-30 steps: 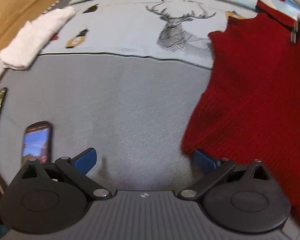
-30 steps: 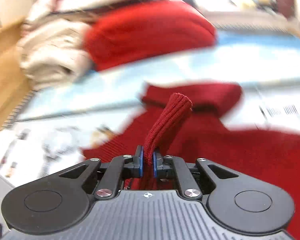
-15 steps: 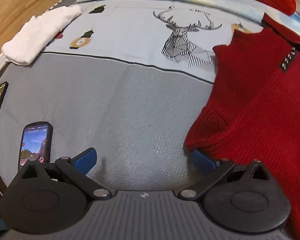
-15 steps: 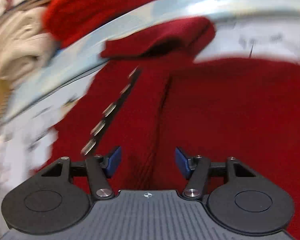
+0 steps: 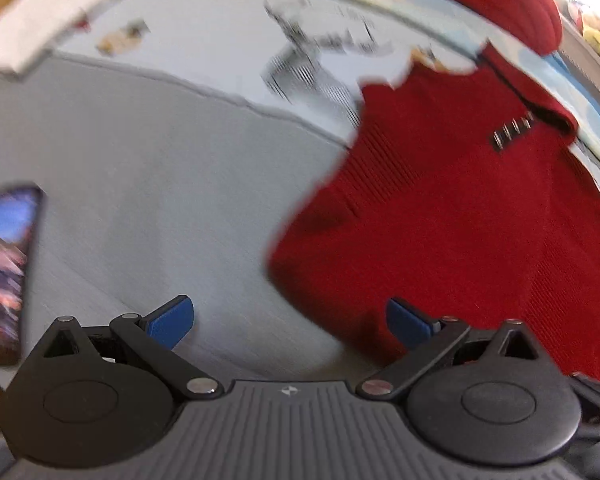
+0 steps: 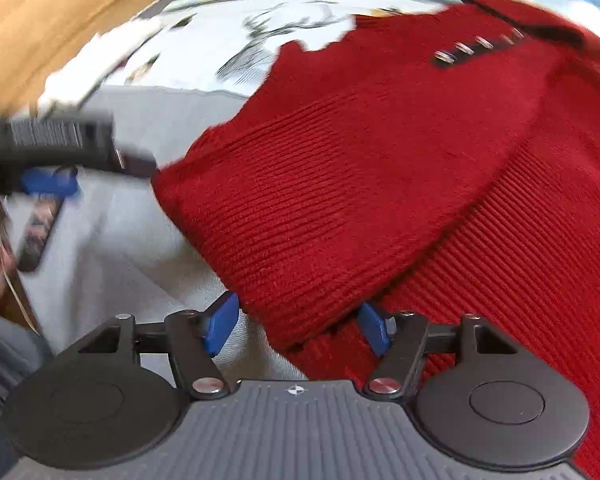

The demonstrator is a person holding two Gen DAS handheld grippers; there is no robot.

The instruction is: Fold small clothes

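Ribbed red knit sweater with metal snaps is lying on your grey bedspread; your left gripper and right gripper are both gaping, holding nothing. No writing is showing.

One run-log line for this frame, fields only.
left hand-held gripper: open, at sweater edge | right hand-held gripper: open around folded sleeve | red sweater: flat on bed | phone: left

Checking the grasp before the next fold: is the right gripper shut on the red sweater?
No, the right gripper is open, its blue pads apart astride a folded edge of the red sweater.
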